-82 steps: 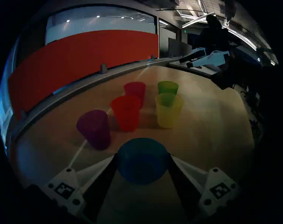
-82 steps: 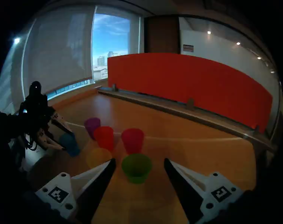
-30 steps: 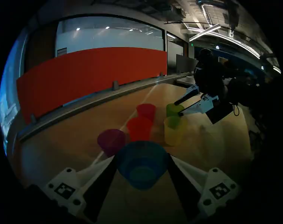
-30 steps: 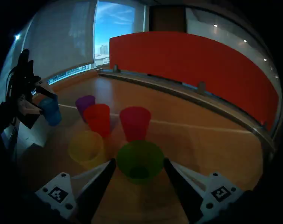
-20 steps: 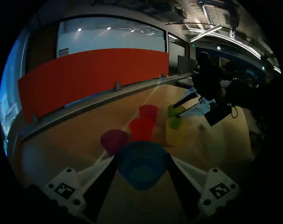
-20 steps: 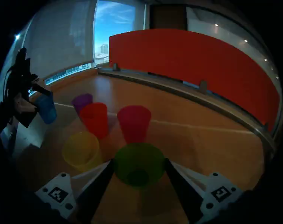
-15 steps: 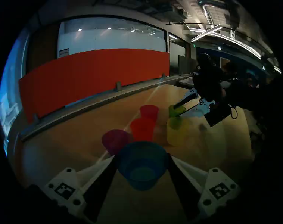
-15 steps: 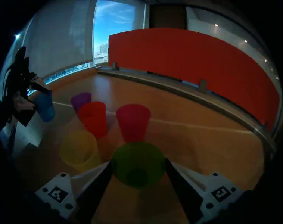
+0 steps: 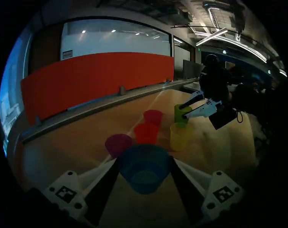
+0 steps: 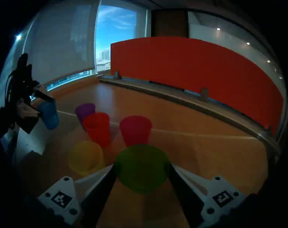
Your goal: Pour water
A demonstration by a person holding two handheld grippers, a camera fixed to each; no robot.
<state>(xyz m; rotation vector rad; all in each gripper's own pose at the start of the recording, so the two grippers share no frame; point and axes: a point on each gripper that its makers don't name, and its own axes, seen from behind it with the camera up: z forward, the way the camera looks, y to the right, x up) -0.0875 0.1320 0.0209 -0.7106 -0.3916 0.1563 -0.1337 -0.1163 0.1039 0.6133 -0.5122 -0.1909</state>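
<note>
Above the wooden table (image 10: 204, 140), the left gripper (image 9: 144, 164) clamps the blue cup (image 9: 144, 176) and the right gripper (image 10: 142, 165) clamps the green cup (image 10: 141, 176), both roughly upright (presumably so nothing spills before pouring). Whether either holds water is hard to tell in this dim light.

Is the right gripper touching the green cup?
Touching. In the right gripper view, the right gripper presses on both sides of the green cup.

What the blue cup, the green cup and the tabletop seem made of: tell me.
The blue cup: probably plastic, smooth; its tinted wall looks slightly translucent. The green cup: the same look. The tabletop: wood or wood-look laminate, warm brown, soft sheen.
</note>
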